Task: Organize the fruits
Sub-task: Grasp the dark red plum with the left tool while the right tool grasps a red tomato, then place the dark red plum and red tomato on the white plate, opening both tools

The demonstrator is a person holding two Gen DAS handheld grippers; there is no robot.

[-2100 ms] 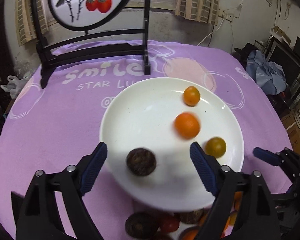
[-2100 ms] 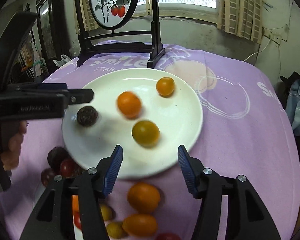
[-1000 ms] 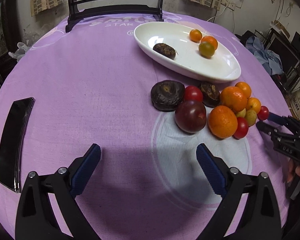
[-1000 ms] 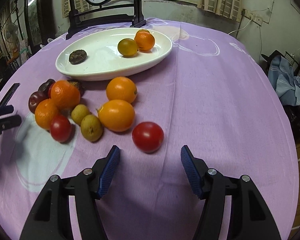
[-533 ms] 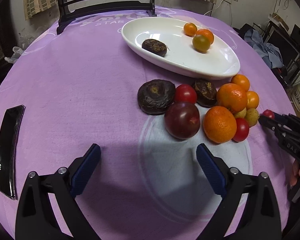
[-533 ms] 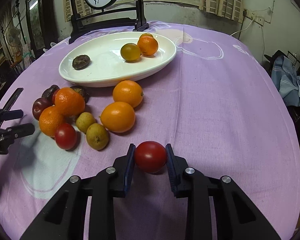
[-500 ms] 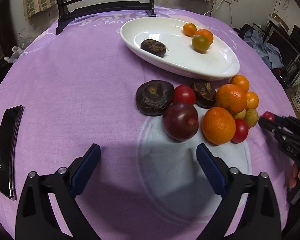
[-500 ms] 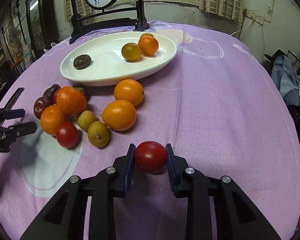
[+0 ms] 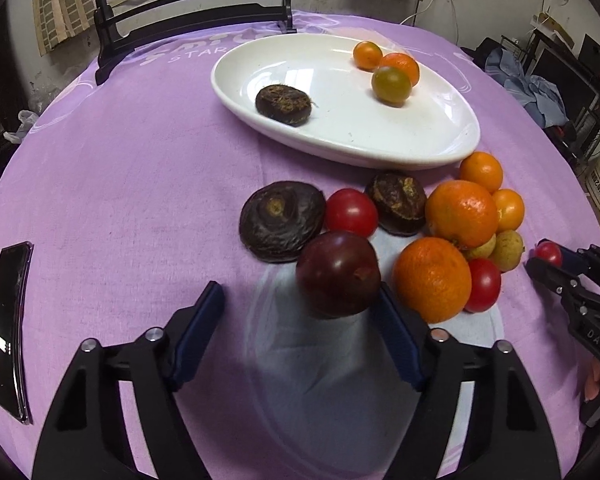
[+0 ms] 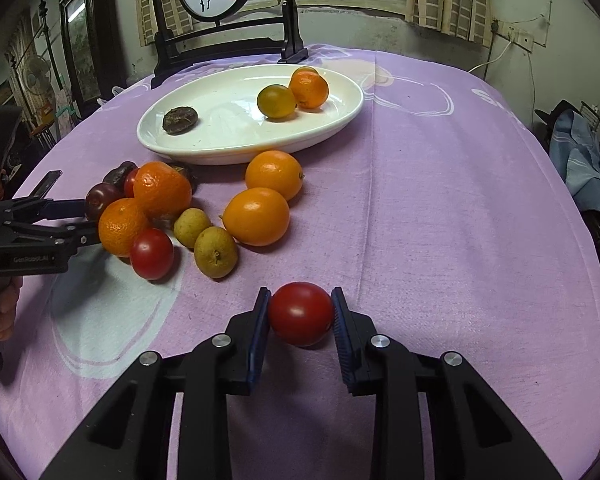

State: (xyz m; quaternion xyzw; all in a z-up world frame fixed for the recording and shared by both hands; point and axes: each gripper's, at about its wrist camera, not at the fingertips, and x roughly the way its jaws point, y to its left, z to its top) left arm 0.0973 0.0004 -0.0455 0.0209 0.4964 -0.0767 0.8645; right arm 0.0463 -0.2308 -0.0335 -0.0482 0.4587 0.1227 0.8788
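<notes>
Readable text, short list:
- purple tablecloth [image 9: 112, 168]: white print "STAR" behind the white plate [image 9: 236, 80], with part of a bigger word above it, cut off and unreadable.
- right gripper [image 9: 556, 268] body, left-wrist view: "DAS", rest hidden.
- left gripper [image 10: 85, 220] body, right-wrist view: looks like "GenRobot.AI", small print, not certain.

Tablecloth's right edge shows one large white "S", the rest runs off.

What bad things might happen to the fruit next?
The right hand-held gripper pinches a red tomato; squeezing harder might squash it. The left hand-held gripper has just been closing around a dark plum that sits off-centre against one finger, so it could roll away and bump the orange beside it.
</notes>
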